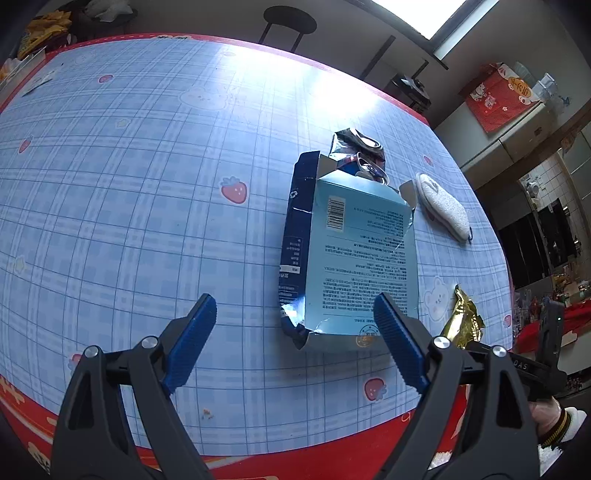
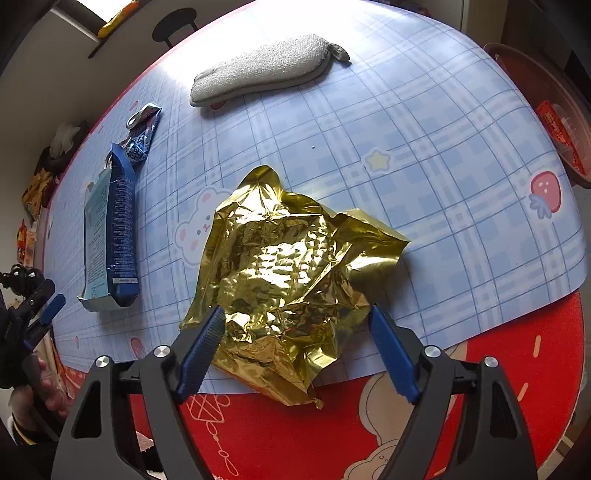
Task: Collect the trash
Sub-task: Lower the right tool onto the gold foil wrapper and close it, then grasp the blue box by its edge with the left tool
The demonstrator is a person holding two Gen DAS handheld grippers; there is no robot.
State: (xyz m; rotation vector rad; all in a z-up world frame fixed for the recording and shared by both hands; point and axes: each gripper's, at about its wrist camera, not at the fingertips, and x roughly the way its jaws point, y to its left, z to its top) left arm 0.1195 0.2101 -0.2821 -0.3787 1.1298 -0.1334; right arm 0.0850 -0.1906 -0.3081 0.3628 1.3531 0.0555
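A crumpled gold foil wrapper point(image 2: 288, 266) lies at the near edge of the blue checked tablecloth point(image 2: 443, 166). My right gripper point(image 2: 295, 309) points down over its near part, open, one blue pad at each side of the foil. A flattened light-blue carton point(image 1: 354, 251) lies to the left of the foil, with a crumpled silver-blue wrapper point(image 1: 360, 151) just beyond its far end. My left gripper point(image 1: 294, 298) hovers open over the carton's near left corner, with its right finger point(image 1: 395, 339) above the carton. A corner of the gold foil point(image 1: 463, 321) shows at the right.
A grey-white fuzzy pouch point(image 2: 258, 70) lies farther back on the table. A red plastic basin point(image 2: 546, 110) sits beyond the table's right edge. A black stool point(image 1: 288, 22) stands behind the table. A few crumbs point(image 1: 207, 413) lie near the front edge.
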